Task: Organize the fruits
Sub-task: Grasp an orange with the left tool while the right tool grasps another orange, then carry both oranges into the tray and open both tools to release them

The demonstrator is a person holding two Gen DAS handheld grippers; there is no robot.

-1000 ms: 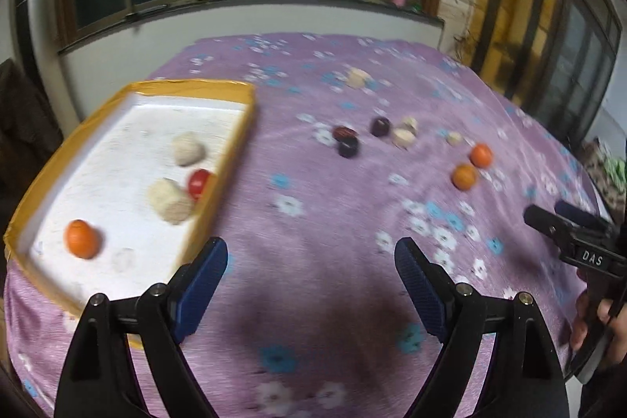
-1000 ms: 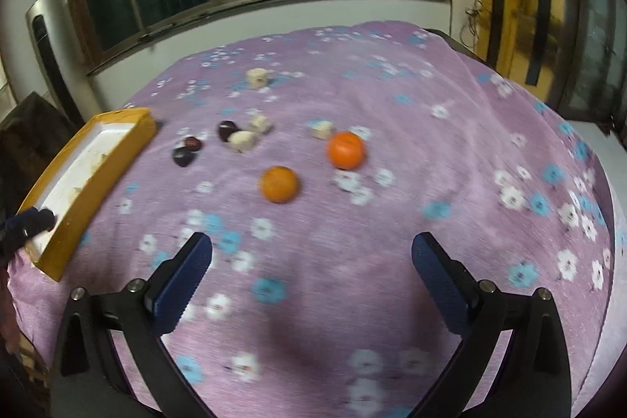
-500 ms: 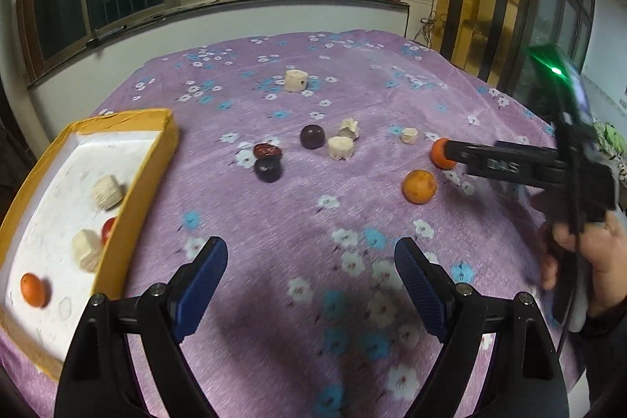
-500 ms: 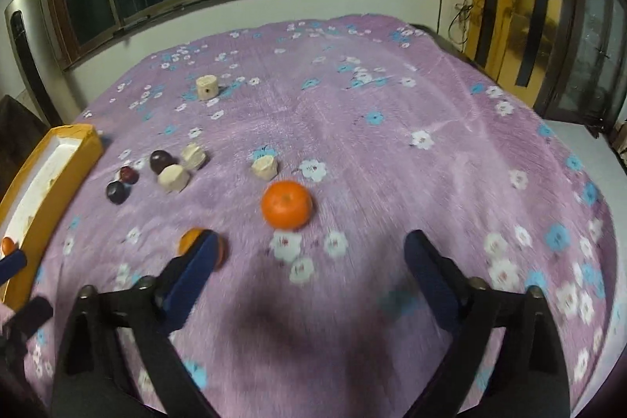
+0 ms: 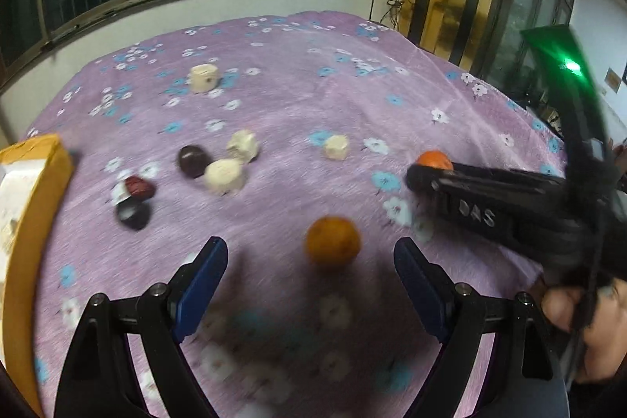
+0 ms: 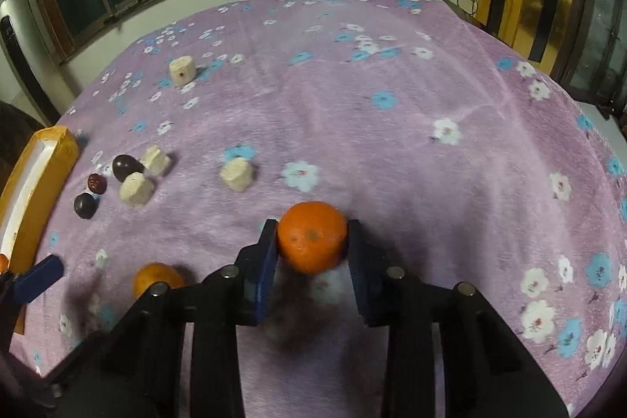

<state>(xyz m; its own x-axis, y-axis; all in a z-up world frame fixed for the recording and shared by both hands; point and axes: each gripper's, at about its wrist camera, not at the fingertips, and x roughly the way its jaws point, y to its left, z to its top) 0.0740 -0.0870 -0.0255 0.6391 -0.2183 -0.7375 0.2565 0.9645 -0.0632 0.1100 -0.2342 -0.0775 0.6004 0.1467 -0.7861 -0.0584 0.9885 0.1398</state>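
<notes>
Near the front edge of the tabletop (image 6: 450, 73), between the closing jaws of the right hand-held gripper (image 6: 311, 228): a deep-orange mandarin (image 6: 312, 237), with a blue pad flat against each flank. Sits on the purple flowered cloth, not lifted. Reads as a grasp all but made.

Just to its left, toward the same front edge: the left hand-held gripper (image 5: 310, 247), jaws spread but narrowing, nothing between the pads. Straight ahead of its fingertips, a touch right of the midline: a paler mandarin (image 5: 332, 241), just beyond the pad tips and apart from both. Round, so no long axis to line up with; any approach angle serves. Clearly the nearer hand for this fruit, with the right one taken up already. Probably calls for a short push forward and a slight shift right before pinching, since closing now would meet air. Worth minding the right tool's finger lying close by on that side.

Farther toward the middle: pale cut chunks (image 5: 225, 176) and dark plums (image 5: 192, 160), loosely clustered, well apart from both mandarins.

At the left edge: the yellow-rimmed tray (image 5: 39, 159), likely the place for both fruits, and a long carry across from here.
</notes>
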